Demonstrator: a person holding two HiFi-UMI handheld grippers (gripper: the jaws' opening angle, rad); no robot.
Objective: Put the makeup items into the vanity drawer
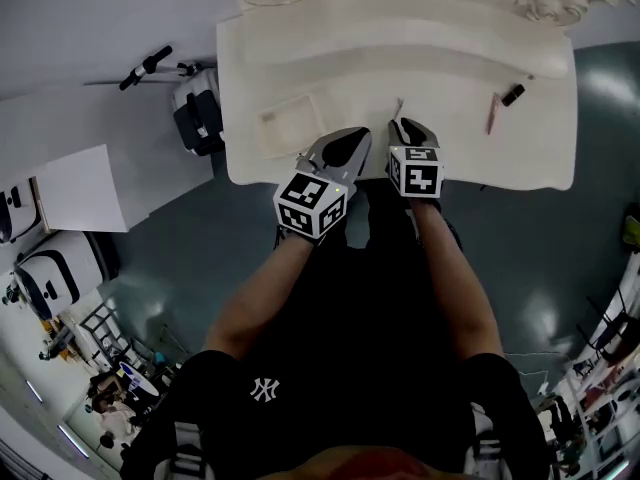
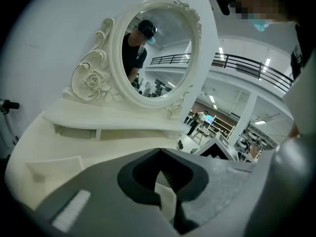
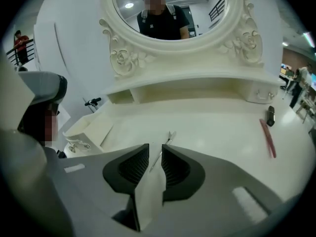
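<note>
Three makeup items lie loose on the glossy white vanity tabletop (image 1: 455,143). None is in the shallow cream drawer (image 1: 290,128), which sits at the tabletop's left part, looks empty, and may be pulled out or set on top, can't tell which. Task looks barely begun. Thin silvery metal tool (image 3: 169,136), tweezers or small scissors, lies mid-tabletop right ahead of the right tongs (image 3: 154,151). Those jaws stand a narrow gap apart, the tool's near end shows in the gap, and the pads aren't pressing on it as far as I see. Slim pink stick (image 3: 268,138) and small black tube (image 3: 270,116) lie near each other at the right end, well apart from both tongs. Left tongs (image 2: 159,152) have tips together with nothing in them, hovering near the front edge just beside the right ones. My read: step in hand is the grab on the metal tool. Left to do: carry it to the drawer, then stick and tube, then probably shut the drawer.
</note>
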